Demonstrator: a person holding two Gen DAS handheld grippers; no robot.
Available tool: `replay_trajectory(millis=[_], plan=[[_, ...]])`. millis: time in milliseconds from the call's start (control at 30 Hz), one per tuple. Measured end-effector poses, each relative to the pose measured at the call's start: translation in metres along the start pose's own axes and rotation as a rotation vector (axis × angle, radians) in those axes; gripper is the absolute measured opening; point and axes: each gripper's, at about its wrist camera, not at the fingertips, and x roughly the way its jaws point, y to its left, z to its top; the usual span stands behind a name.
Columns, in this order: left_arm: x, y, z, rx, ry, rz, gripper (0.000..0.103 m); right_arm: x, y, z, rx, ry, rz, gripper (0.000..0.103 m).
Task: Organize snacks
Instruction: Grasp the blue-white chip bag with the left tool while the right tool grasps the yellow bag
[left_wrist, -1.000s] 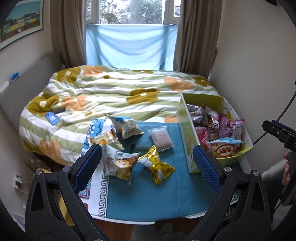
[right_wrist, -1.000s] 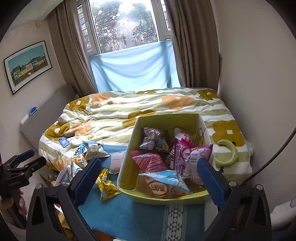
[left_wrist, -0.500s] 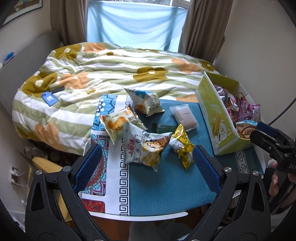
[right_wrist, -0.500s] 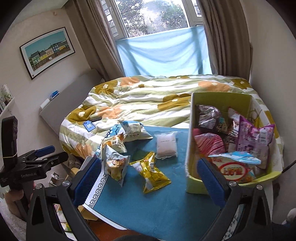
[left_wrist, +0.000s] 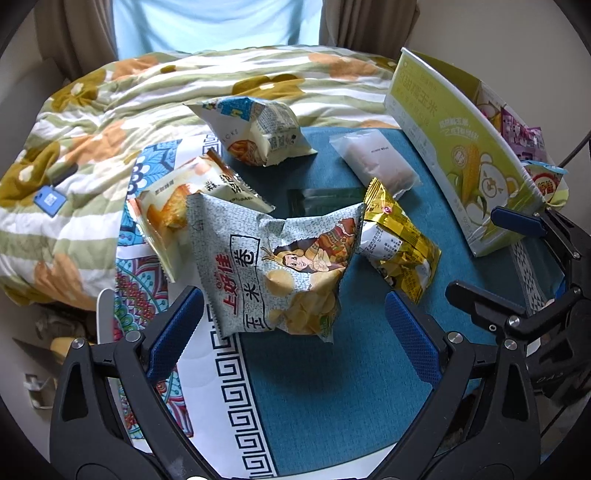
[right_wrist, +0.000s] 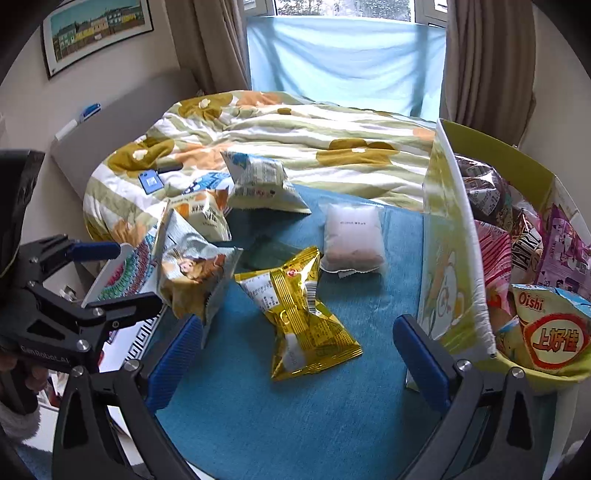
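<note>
Left tool (left_wrist: 293, 321) spread wide, empty, facing grey-green chip bag (left_wrist: 280, 269) propped on counter (left_wrist: 332, 387). Right tool (right_wrist: 297, 347) likewise agape, empty, above gold packet (right_wrist: 303, 317). Bags likely light, puffy, slick, contents crushable; pinch crimped seam gently. Yellow box (right_wrist: 458, 258) just right.

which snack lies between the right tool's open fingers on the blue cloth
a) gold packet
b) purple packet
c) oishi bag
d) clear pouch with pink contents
a: the gold packet lies on the blue cloth, centred ahead of the right tool, whose fingers stand wide apart.
</note>
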Motion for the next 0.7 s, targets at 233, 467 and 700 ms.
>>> replay_trajectory(millis=[233, 467, 700], plan=[[0.041, -0.006, 0.001, -0.013, 0.043, 0.098, 0.098, 0.033, 0.005, -0.014, -0.081, 0.044, -0.03, 0.102], [0.054, 0.0, 0.002, -0.067, 0.05, 0.132, 0.098, 0.049, 0.009, -0.016, -0.123, 0.058, -0.042, 0.102], [0.05, 0.003, -0.002, -0.034, 0.031, 0.127, 0.081, 0.069, 0.013, -0.018, -0.155, 0.08, -0.023, 0.09]])
